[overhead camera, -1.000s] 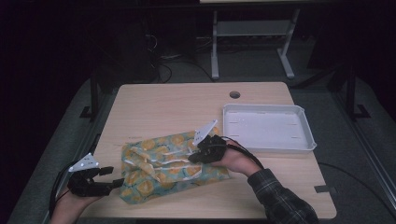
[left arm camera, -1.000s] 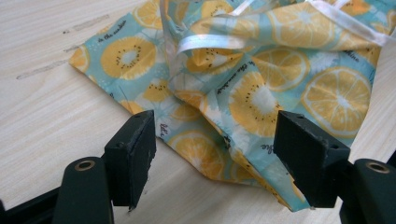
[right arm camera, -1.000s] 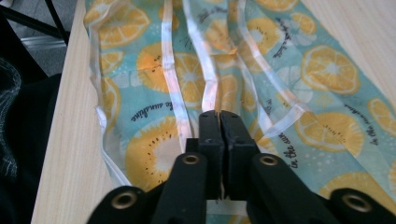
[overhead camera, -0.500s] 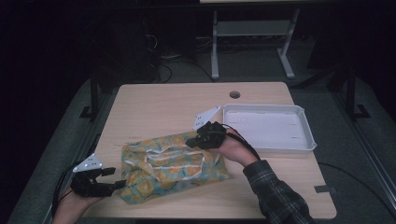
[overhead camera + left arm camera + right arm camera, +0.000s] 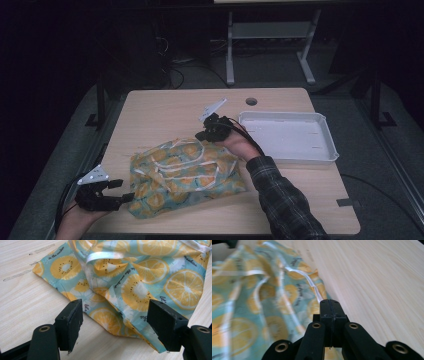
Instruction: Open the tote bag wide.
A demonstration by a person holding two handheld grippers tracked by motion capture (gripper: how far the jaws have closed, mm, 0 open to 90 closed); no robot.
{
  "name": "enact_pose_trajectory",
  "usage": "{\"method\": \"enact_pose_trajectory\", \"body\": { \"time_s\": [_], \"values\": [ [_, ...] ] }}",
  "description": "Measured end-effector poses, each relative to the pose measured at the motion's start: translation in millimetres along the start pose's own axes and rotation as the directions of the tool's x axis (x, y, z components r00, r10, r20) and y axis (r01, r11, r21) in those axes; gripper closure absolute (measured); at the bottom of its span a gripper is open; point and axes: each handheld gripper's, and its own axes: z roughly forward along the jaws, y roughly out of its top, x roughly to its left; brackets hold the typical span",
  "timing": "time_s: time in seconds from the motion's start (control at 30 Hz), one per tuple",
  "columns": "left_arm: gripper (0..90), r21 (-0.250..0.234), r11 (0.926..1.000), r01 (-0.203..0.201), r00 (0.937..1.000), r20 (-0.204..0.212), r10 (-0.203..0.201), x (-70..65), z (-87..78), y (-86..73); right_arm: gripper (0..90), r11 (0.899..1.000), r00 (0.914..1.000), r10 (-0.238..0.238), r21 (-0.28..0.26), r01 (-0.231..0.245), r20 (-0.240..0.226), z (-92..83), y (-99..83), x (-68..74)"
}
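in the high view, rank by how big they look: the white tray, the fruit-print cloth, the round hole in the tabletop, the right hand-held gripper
1. Fruit-print cloth, largest, though the white tray comes close.
2. White tray.
3. Right hand-held gripper, far smaller than either.
4. Round hole in the tabletop, smallest.

Cloth (image 5: 185, 175) on my table (image 5: 165, 107), near front-left. Tray (image 5: 287, 137) on the table to its right, further back. Left gripper (image 5: 125, 196) at cloth's left corner; right gripper (image 5: 202, 134) at its far edge.
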Motion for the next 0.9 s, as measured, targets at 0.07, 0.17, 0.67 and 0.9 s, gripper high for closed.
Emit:
{"method": "enact_pose_trajectory", "body": {
  "time_s": [0.07, 0.17, 0.67, 0.9],
  "values": [
    [28.5, 0.007, 1.0000, -0.006, 1.0000, 0.000, 0.006, 0.4, 0.0, 0.0, 89.4, 1.000, 0.9999, 0.010, 0.010, -0.010, 0.014, 7.5, -1.2, -7.3],
    [28.5, 0.011, 0.9999, -0.010, 0.9999, 0.002, 0.010, 0.4, 0.4, 0.3, 89.4, 0.999, 0.9988, 0.041, 0.027, -0.042, 0.028, 17.2, -2.1, -16.7],
    [28.5, -0.014, 0.9999, -0.003, 1.0000, -0.004, 0.003, 0.0, -4.2, 2.0, 56.8, 0.997, 0.9962, 0.083, -0.005, -0.083, 0.028, -4.9, -0.7, -13.7],
    [29.4, -0.025, 0.9997, 0.005, 0.9999, 0.012, -0.004, -0.4, -10.3, 14.3, 52.8, 0.997, 0.9968, 0.080, -0.021, -0.080, 0.010, -31.1, -22.8, 2.1]
  ]
}}
